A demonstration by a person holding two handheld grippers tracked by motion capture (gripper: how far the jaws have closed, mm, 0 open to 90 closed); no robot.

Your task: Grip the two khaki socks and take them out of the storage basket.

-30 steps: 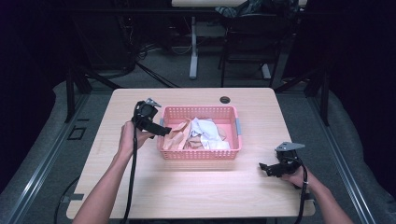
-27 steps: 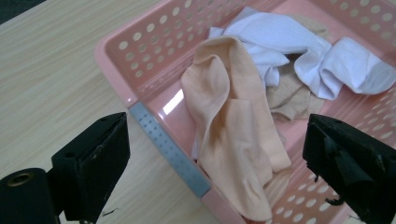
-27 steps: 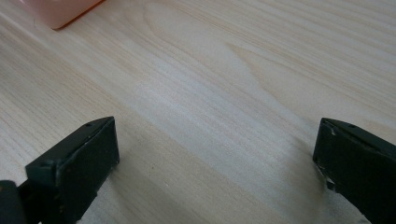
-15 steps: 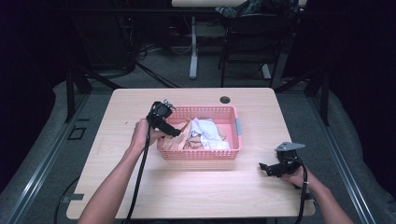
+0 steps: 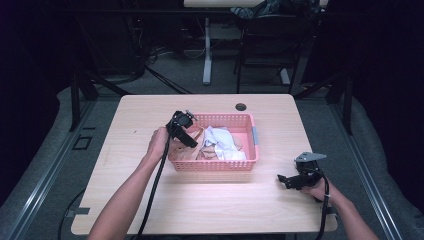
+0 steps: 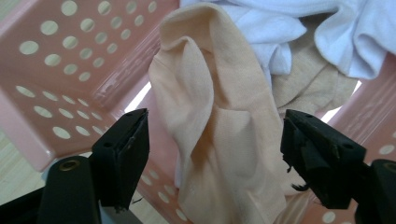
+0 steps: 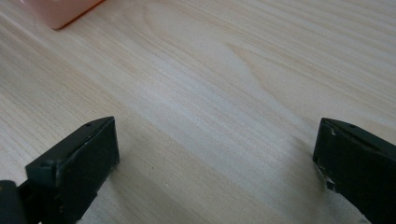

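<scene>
A pink perforated basket sits mid-table and holds crumpled clothes. Inside lie a peach garment and a white garment. My left gripper reaches over the basket's left rim into it, open, its jaws standing on either side of a fold of the peach garment without closing on it. My right gripper rests low over the bare table at the right front, open, with nothing between its jaws. A corner of the basket lies beyond it.
The wooden table has a round cable hole near its far edge behind the basket. Bare tabletop surrounds the basket on all sides. Beyond the table are dark floor, desk legs and a chair.
My left gripper has moved right from beside the basket's left end, over the rim and down into the clothes. The right gripper has stayed put.
</scene>
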